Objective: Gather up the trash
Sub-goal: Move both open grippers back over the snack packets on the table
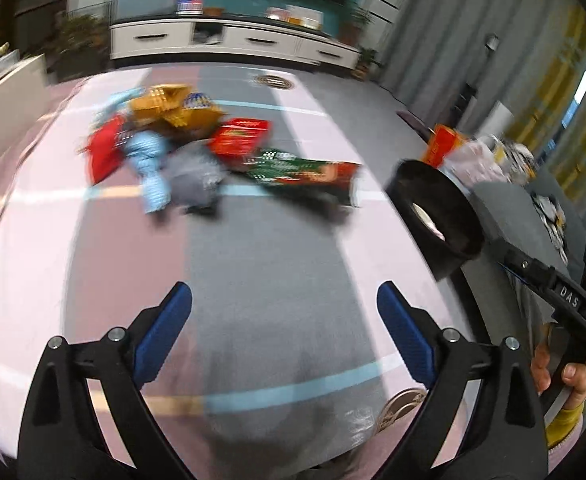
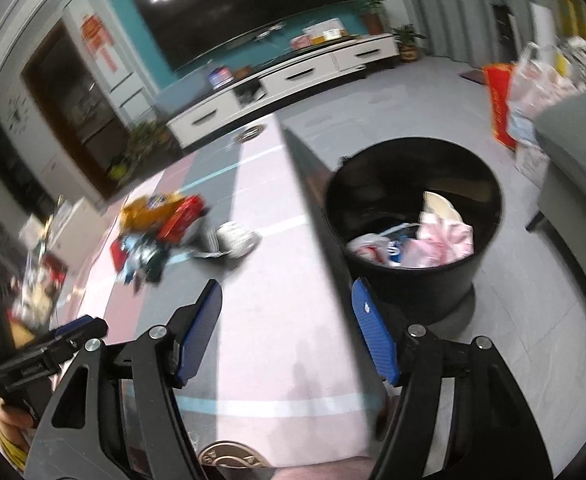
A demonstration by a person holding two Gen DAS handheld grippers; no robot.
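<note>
A heap of trash lies on the pink and grey table (image 1: pixel 253 264): a yellow wrapper (image 1: pixel 165 108), red packets (image 1: pixel 239 138), a blue wrapper (image 1: pixel 151 168), a grey bag (image 1: pixel 195 178) and a green packet (image 1: pixel 305 172). My left gripper (image 1: pixel 285 300) is open and empty, well short of the heap. My right gripper (image 2: pixel 287 300) is open and empty above the table edge, beside a black bin (image 2: pixel 413 216) that holds pink and white wrappers (image 2: pixel 445 240). The heap also shows in the right wrist view (image 2: pixel 161 224), with a white crumpled piece (image 2: pixel 237 238). The bin (image 1: pixel 437 216) shows at the right of the left wrist view.
A white TV cabinet (image 2: pixel 285 80) and a dark screen (image 2: pixel 245 12) stand beyond the table. Bags and a red box (image 2: pixel 501 100) sit on the floor at the right, next to a grey sofa (image 2: pixel 577 160). Potted plants (image 2: pixel 145 140) stand at the left.
</note>
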